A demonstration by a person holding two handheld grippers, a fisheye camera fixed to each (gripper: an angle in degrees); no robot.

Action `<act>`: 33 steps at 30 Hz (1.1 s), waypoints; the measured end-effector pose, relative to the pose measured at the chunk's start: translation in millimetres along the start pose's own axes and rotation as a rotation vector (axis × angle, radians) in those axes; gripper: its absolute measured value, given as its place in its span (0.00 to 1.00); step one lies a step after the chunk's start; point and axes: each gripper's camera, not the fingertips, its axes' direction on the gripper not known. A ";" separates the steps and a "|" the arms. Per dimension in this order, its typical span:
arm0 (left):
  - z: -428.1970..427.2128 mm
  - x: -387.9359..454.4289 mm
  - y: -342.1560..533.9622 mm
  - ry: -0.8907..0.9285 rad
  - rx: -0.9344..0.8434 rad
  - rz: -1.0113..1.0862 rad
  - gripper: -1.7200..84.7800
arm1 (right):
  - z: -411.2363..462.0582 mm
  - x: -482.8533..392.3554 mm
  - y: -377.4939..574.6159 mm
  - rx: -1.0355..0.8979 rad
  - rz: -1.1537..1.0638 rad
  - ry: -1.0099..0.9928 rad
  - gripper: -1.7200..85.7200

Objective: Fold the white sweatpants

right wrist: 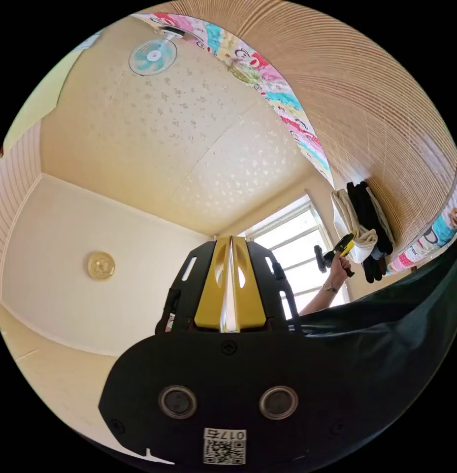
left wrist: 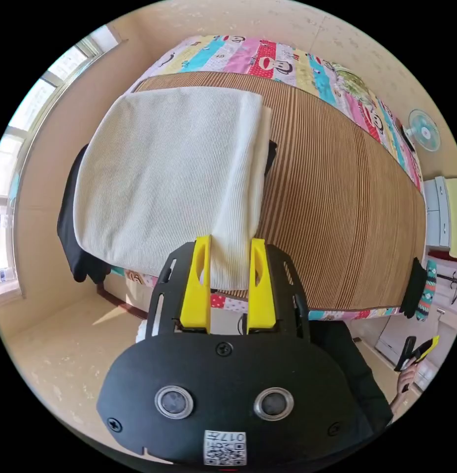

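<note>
The white sweatpants (left wrist: 169, 177) lie folded into a thick ribbed rectangle at one end of a brown striped mat (left wrist: 337, 197) on a bed. My left gripper (left wrist: 229, 246) has its yellow jaws closed on the near corner of the folded stack, with cloth between them. In the right gripper view the same stack (right wrist: 356, 221) is small at the mat's edge, and a hand holds the left gripper (right wrist: 347, 242) at it. My right gripper (right wrist: 231, 246) points up at the ceiling, shut on nothing. A hand holds the right gripper (left wrist: 419, 351) low beside the bed.
Black garments (left wrist: 73, 236) lie under the sweatpants and hang over the bed edge. Another dark item (left wrist: 413, 290) sits at the mat's other end. A cartoon-print sheet (left wrist: 297, 64) borders the mat. A fan (left wrist: 424, 130), a window (right wrist: 292, 251) and a person's dark sleeve (right wrist: 386, 335) are nearby.
</note>
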 end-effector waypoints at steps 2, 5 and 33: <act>-6.3 -38.5 9.3 0.234 0.045 -0.253 0.12 | -46.9 -21.7 20.2 0.100 -0.065 0.010 0.02; -14.3 -88.4 25.6 0.624 0.140 -0.406 0.09 | -112.1 -51.3 48.8 0.254 -0.149 0.035 0.02; -346.9 141.9 144.1 1.480 0.825 1.004 0.07 | 150.3 115.0 -143.8 -0.747 0.097 0.287 0.26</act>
